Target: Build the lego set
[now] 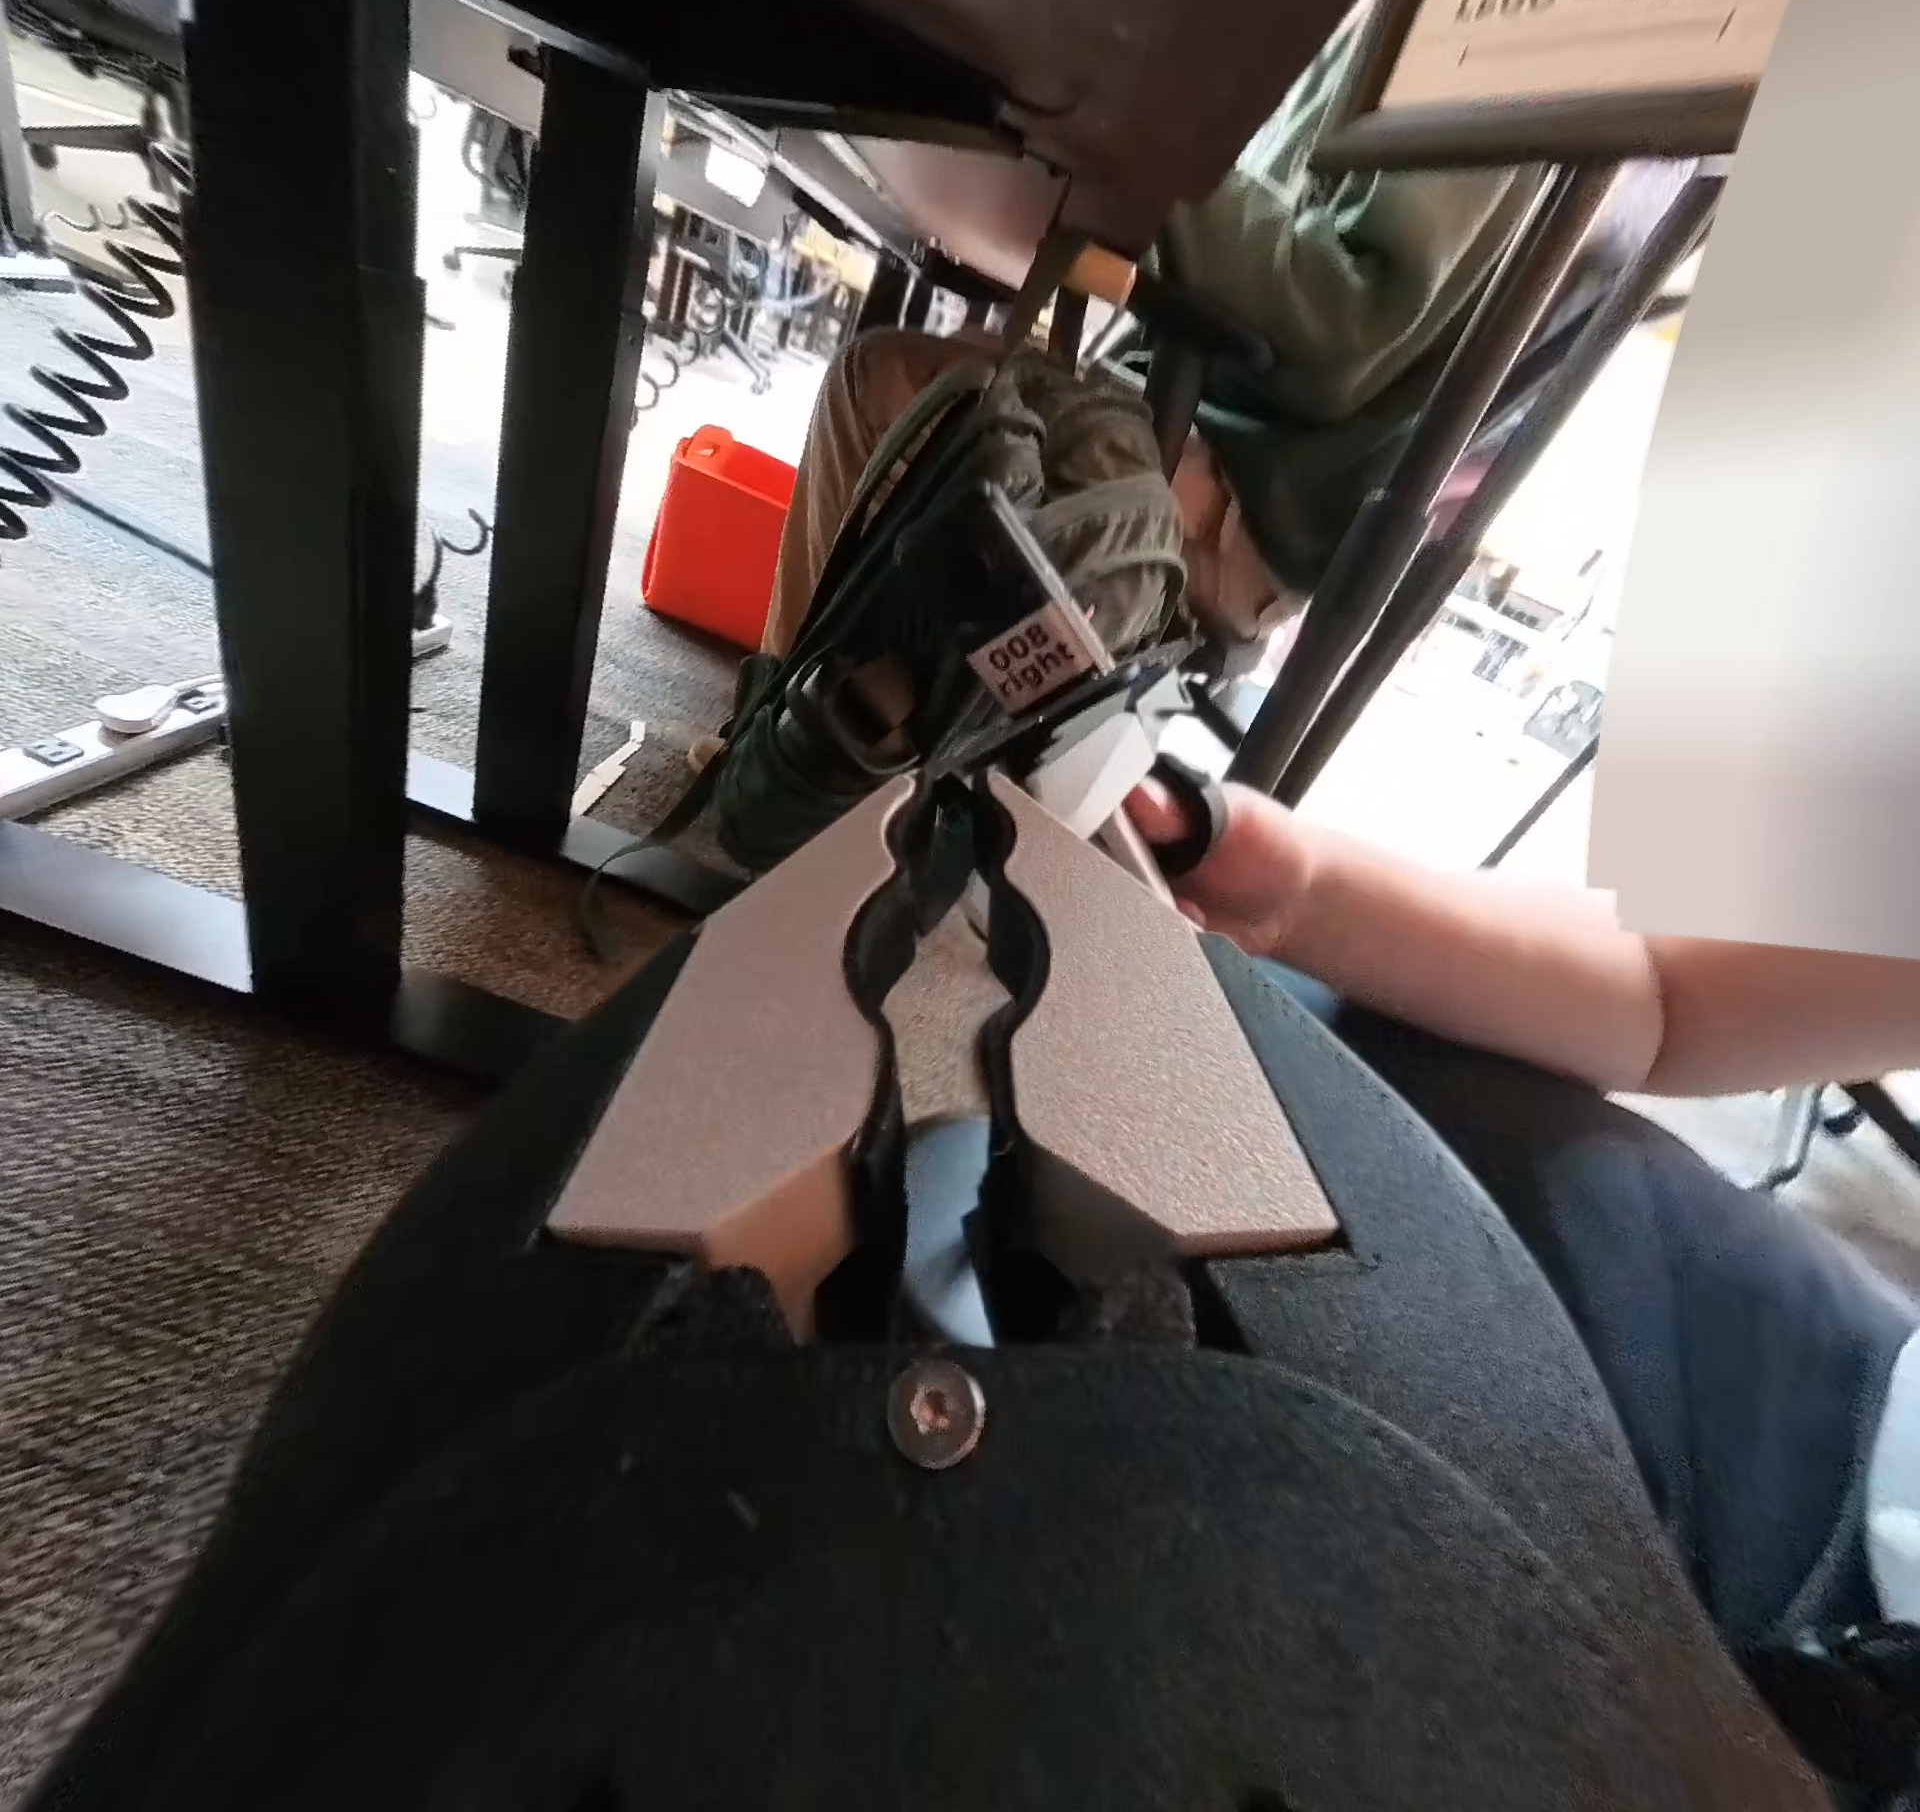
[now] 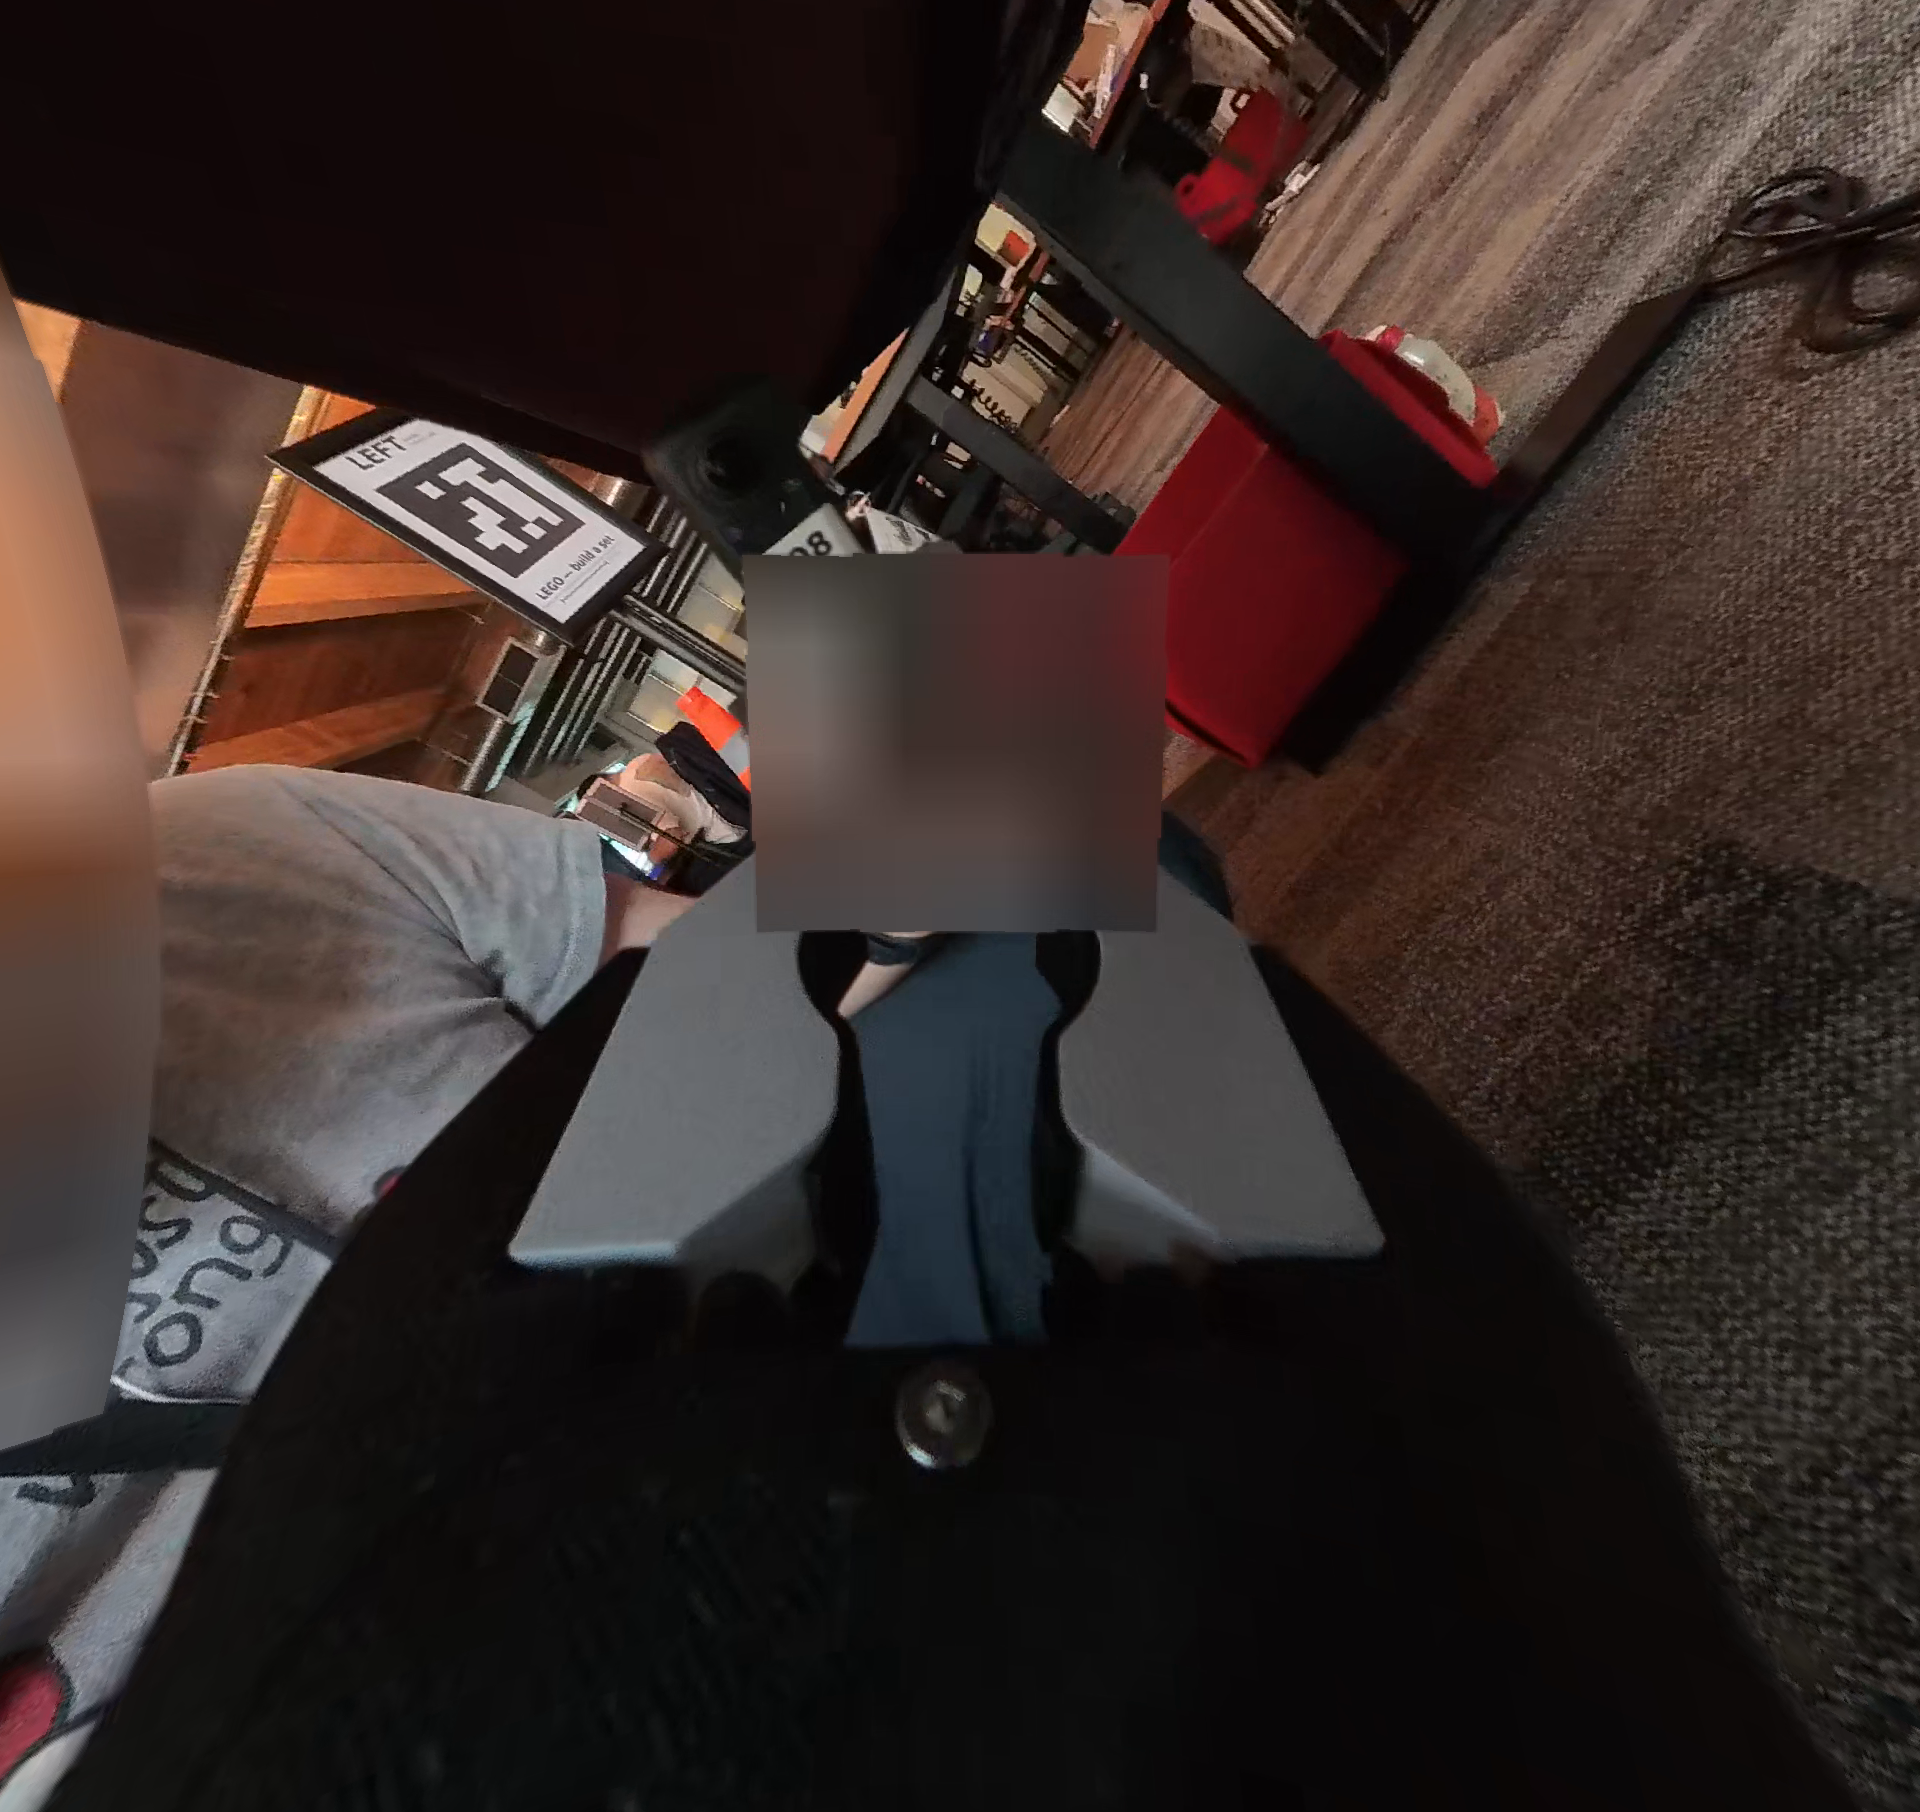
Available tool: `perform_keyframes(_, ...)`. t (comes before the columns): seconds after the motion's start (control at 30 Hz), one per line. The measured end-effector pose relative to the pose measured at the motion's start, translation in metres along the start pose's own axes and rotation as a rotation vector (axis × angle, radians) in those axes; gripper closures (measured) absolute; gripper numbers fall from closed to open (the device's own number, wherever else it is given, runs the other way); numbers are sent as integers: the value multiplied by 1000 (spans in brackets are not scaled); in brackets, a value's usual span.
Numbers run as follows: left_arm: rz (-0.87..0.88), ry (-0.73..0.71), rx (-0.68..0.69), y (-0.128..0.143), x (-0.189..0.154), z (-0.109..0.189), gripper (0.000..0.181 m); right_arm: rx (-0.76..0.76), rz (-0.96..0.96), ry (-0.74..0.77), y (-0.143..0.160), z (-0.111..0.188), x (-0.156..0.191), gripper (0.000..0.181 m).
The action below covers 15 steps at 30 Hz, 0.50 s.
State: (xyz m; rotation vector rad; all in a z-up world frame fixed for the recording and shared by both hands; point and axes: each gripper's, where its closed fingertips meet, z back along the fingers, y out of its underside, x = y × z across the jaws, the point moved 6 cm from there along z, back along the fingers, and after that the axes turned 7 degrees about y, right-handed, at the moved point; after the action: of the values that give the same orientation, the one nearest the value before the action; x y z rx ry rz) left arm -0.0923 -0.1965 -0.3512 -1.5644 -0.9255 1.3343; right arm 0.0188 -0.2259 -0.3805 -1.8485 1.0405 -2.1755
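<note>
No Lego pieces show in either view. Both grippers are held low, under the edge of a dark table. My left gripper (image 1: 951,791) has its tan fingers (image 1: 748,1014) almost together at the tips, with only a thin wavy gap and nothing between them. It points at the right gripper's black body with a white tag (image 1: 1029,666), which a hand (image 1: 1236,858) holds. My right gripper (image 2: 951,947) has grey fingers (image 2: 707,1087) standing apart and empty. A blur patch hides its tips. It points toward the person's dark trousers (image 2: 956,1139).
Black table legs (image 1: 301,412) stand on brown carpet (image 1: 156,1139) at the left. An orange bin (image 1: 717,536) and a power strip (image 1: 114,723) lie beyond. A seated person in green (image 1: 1299,308) is ahead. A framed marker card (image 2: 468,515) and a red bin (image 2: 1268,619) show in the right wrist view. Less than 4 cm separates the two grippers' tips.
</note>
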Motion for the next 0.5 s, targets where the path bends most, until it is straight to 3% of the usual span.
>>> perform_keyframes(0.23, -53, 34, 127, 14, 0, -7, 176, 65, 60, 85, 1, 0, -9, 158)
perform_keyframes(0.5, 8, 70, 105, 14, 7, -6, 176, 143, 10, 58, 9, 1, -20, 160)
